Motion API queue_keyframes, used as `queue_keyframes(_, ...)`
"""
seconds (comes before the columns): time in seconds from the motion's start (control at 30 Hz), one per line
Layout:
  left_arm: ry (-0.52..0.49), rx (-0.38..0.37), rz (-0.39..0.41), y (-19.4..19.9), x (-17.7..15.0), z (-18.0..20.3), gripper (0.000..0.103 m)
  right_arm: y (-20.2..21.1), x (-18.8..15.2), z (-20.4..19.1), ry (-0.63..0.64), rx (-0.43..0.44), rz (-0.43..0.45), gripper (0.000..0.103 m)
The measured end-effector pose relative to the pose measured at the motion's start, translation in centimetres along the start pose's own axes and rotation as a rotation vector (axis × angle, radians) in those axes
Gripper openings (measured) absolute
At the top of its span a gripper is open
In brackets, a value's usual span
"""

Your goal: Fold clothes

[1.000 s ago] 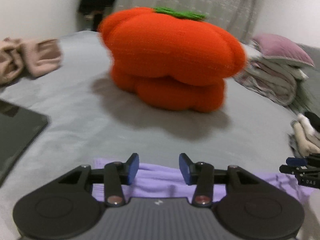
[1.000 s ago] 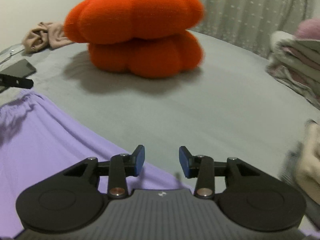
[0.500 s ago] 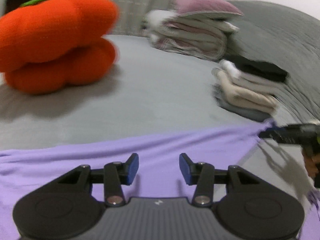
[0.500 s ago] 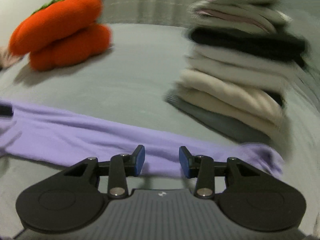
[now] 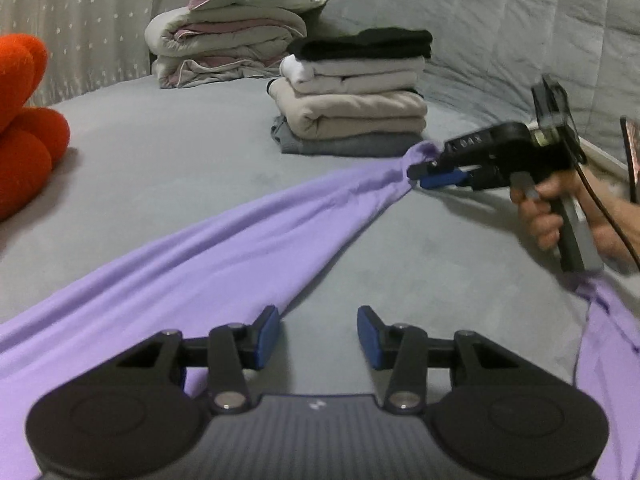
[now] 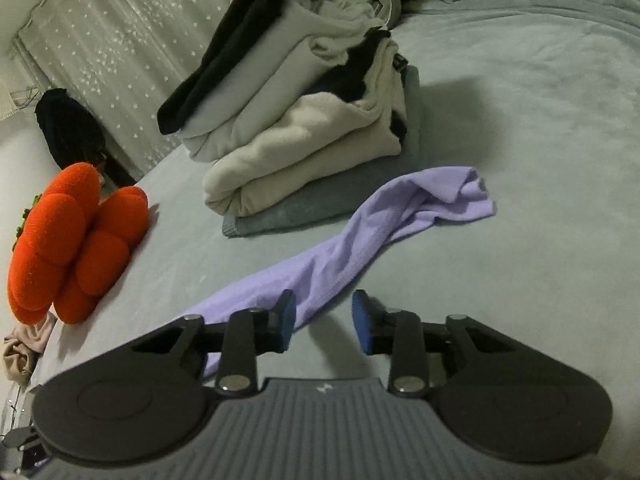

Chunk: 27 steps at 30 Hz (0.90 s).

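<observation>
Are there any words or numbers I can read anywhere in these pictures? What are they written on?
White letters on the side of the right tongs, seen from the left camera: too blurred to read for sure.
Small pale logo mark on the grey body of the left tongs: a symbol, not letters.
The same small mark behind the right tongs in their own camera: not readable as letters.
Folded clothes stack, purple garment, orange pumpkin cushion: no writing visible.

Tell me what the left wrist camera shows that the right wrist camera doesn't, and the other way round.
Only the left wrist view shows the right gripper from the side, at the bunched end of the purple garment, with the hand holding its handle. Only the right wrist view shows that garment's loose far end lying flat, a black object by the curtain and a beige cloth. Both show the folded stack, the orange plush and the grey bedding.
</observation>
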<state>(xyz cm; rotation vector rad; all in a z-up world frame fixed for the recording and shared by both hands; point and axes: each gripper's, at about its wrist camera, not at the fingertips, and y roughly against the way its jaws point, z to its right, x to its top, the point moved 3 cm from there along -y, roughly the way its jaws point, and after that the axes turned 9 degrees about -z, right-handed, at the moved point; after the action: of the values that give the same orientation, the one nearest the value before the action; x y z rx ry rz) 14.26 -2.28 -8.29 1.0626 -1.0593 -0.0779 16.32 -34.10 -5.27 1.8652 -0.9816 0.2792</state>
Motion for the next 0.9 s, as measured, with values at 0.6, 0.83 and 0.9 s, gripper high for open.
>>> queue_keyframes(0.6, -0.108, 0.174, -0.058, 3.1, -1.8, -0.2, 0.044, 5.7, 2.2, -2.7, 0.097, -0.047, 0.027, 0.002)
queue_keyframes(0.83, -0.131, 0.207, -0.094, 2.8, -2.1, -1.1, 0.042, 5.4, 2.0, -2.7, 0.091, -0.060, 0.012, 0.002)
queue_keyframes(0.9, -0.118, 0.174, -0.100, 2.5, -1.6, -1.6, 0.042, 5.1, 2.2, -3.0, 0.106, -0.067, 0.013, 0.002)
